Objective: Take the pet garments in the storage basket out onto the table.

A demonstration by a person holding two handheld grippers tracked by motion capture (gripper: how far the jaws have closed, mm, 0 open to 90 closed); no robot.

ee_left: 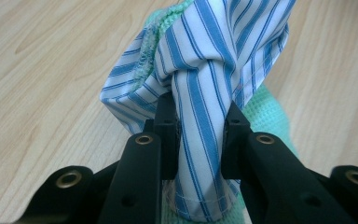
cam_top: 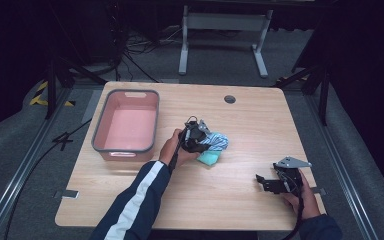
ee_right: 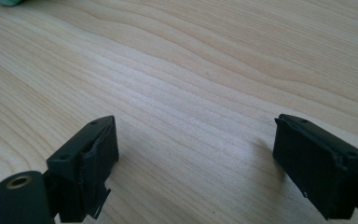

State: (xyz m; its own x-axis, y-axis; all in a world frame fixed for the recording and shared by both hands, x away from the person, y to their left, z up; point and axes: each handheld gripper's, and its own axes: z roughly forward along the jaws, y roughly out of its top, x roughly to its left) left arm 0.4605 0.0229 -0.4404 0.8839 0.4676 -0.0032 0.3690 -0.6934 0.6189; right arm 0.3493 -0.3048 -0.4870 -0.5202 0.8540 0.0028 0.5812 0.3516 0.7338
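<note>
Two black jaws of the left gripper point(ee_left: 199, 140) rise from the bottom of the left gripper view, pinching a bunched fold of blue-and-white striped cloth point(ee_left: 205, 93) between them. Under and behind that fold lies a mint green cloth point(ee_left: 268, 116), resting on the pale wooden table point(ee_left: 42, 84).

From the high view, the left gripper point(cam_top: 200, 137) sits near the table's centre, with both cloths bundled just at its 3 o'clock side: the striped cloth point(cam_top: 215, 141) on top, the green cloth point(cam_top: 210, 158) peeking out at 5 o'clock. A pink tub with a grey rim point(cam_top: 126, 125) stands at 9 o'clock from the bundle, well apart from it.

At 4 o'clock from the bundle, near the table's front edge, the right gripper point(cam_top: 262, 181) rests low over bare wood. Its own view shows its jaws point(ee_right: 193, 158) spread wide, with wood grain between them.
</note>
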